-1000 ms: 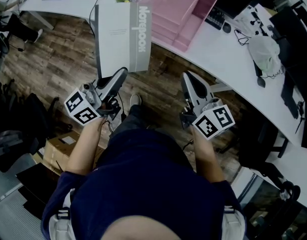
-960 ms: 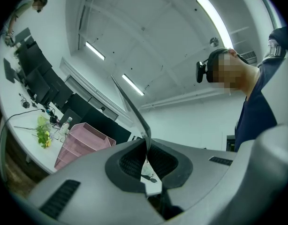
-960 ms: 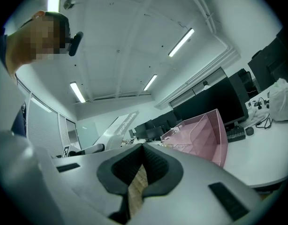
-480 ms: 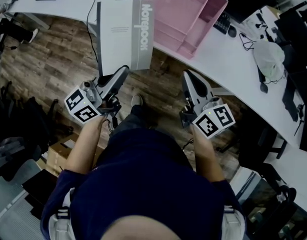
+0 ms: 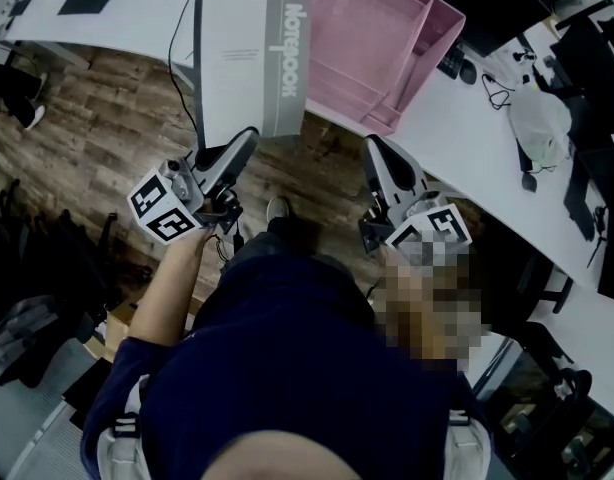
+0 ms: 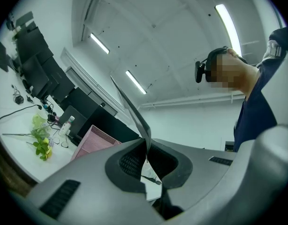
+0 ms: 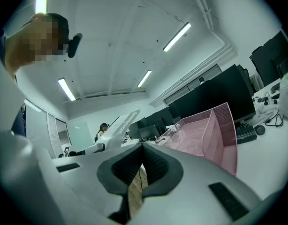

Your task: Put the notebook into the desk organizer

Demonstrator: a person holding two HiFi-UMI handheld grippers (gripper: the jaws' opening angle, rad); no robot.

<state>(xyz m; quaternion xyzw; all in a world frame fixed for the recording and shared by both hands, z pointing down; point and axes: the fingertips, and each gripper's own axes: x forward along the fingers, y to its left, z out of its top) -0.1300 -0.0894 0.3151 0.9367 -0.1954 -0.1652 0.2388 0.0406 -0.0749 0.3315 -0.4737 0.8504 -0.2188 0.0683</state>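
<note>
The notebook (image 5: 249, 63) is a large grey-and-white book with its title down the spine. It stands out from my left gripper (image 5: 249, 136), which is shut on its near edge, and its far end overlaps the desk edge. In the left gripper view the notebook (image 6: 132, 107) shows edge-on, pinched between the pads of the left gripper (image 6: 146, 146). The pink mesh desk organizer (image 5: 377, 48) sits on the white desk (image 5: 457, 138), just right of the notebook. My right gripper (image 5: 372, 146) is shut and holds nothing; in its own view the right gripper (image 7: 141, 146) faces the organizer (image 7: 205, 135).
A keyboard (image 5: 457, 58), a mouse, cables and a white bag (image 5: 542, 123) lie on the desk right of the organizer. Dark monitors (image 7: 205, 100) stand behind it. Green flowers (image 6: 41, 142) lie on the desk's left part. Wooden floor (image 5: 107, 118) is below, and a black chair (image 5: 527, 288) stands at the right.
Both grippers and the notebook have come nearer to the desk. The organizer and desk edge now sit lower and larger in the head view. The grip on the notebook is unchanged.
</note>
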